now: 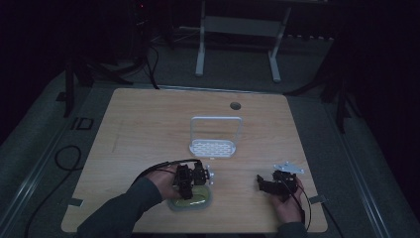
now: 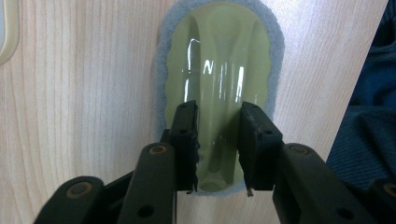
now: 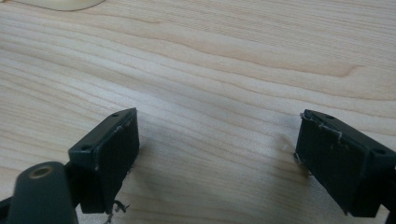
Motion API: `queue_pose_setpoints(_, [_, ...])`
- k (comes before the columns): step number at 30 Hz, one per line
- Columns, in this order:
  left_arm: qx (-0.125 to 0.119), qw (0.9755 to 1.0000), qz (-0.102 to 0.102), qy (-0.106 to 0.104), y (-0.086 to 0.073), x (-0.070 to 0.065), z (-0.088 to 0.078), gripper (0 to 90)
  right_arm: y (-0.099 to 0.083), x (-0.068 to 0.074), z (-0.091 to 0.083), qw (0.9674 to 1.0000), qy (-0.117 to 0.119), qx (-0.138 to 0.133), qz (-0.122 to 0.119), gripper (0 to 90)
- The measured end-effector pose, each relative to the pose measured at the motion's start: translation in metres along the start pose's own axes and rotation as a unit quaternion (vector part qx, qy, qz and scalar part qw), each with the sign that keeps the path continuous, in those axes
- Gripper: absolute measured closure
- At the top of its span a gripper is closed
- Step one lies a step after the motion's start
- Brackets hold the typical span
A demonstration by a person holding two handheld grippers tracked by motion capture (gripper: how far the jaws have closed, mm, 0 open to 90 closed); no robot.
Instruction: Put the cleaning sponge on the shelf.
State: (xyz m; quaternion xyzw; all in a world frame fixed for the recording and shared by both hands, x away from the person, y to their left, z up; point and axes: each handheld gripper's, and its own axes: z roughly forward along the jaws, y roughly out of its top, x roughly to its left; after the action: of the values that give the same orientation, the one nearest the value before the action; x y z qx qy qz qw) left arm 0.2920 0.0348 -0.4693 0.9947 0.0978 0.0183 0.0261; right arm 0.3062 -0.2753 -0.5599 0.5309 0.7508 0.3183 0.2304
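Observation:
A glossy pale-green scrubber (image 2: 224, 56) with a grey-blue pad beneath it lies flat on the wooden table (image 1: 148, 124), near the front edge. In the high view it is the green oval scrubber (image 1: 194, 201) under my left gripper (image 1: 189, 187). In the left gripper view my left gripper (image 2: 219, 116) is shut on the scrubber's raised centre ridge, one jaw on each side. My right gripper (image 1: 261, 182) rests low at the front right. In its own view my right gripper (image 3: 217, 140) stands open over bare wood, with nothing between the jaws.
A white rack (image 1: 215, 147) with a tall loop handle stands at the table's middle. A round cable hole (image 1: 235, 105) is at the back. A cream-coloured rim (image 2: 7, 28) shows at the left edge of the left gripper view. The room is dark.

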Motion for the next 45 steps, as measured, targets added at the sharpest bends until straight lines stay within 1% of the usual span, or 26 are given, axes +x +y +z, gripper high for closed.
queue_pose_setpoints(4, [0.003,0.9999,0.013,0.007,0.001,-0.002,-0.001,70.8,0.0,0.0,0.0,1.0,0.0,0.0,0.0,13.0])
queue_pose_setpoints(7, [0.004,0.9998,0.014,0.011,0.003,-0.001,-0.004,71.0,0.0,0.0,0.0,1.0,0.0,0.0,0.0,13.1])
queue_pose_setpoints(11, [0.003,0.9996,0.022,0.017,0.004,0.0,-0.008,71.0,0.0,0.0,0.0,1.0,0.0,0.0,0.0,13.0])
queue_pose_setpoints(15, [-0.001,0.9993,0.024,0.028,0.007,0.001,-0.011,71.0,0.0,0.0,0.0,1.0,0.0,0.0,0.0,13.0])
queue_pose_setpoints(19, [-0.001,0.9989,0.03,0.035,0.009,0.002,-0.015,71.3,0.0,0.0,0.0,1.0,0.0,0.0,0.0,13.0])
queue_pose_setpoints(24, [-0.002,0.9985,0.035,0.041,0.013,0.004,-0.018,71.4,0.0,0.0,0.0,1.0,0.0,0.0,0.0,13.1])
queue_pose_setpoints(25, [-0.002,0.9986,0.034,0.04,0.013,0.005,-0.018,71.4,0.0,0.0,0.0,1.0,0.0,0.0,0.0,13.0])
queue_pose_setpoints(27, [-0.003,0.9984,0.033,0.045,0.015,0.006,-0.019,71.4,0.0,0.0,0.0,1.0,0.0,0.0,0.0,13.0])
queue_pose_setpoints(30, [-0.006,0.9984,0.032,0.046,0.016,0.009,-0.021,71.4,0.0,0.0,0.0,1.0,0.0,0.0,0.0,13.0])
queue_pose_setpoints(32, [-0.007,0.9979,0.037,0.052,0.017,0.01,-0.023,71.4,0.0,0.0,0.0,1.0,0.0,0.0,0.0,13.1])
queue_pose_setpoints(33, [-0.01,0.9979,0.038,0.051,0.018,0.011,-0.024,71.4,0.0,0.0,0.0,1.0,0.0,0.0,0.0,13.1])
queue_pose_setpoints(36, [-0.016,0.9972,0.041,0.061,0.018,0.014,-0.026,71.4,0.0,0.0,0.0,1.0,0.0,0.0,0.001,13.0])
queue_pose_setpoints(40, [-0.028,0.9963,0.048,0.067,0.019,0.018,-0.028,71.4,0.0,0.0,0.0,1.0,0.0,0.0,0.0,13.0])
queue_pose_setpoints(45, [-0.033,0.9957,0.048,0.072,0.021,0.02,-0.029,71.5,0.0,0.0,0.0,1.0,0.0,0.0,0.001,13.1])
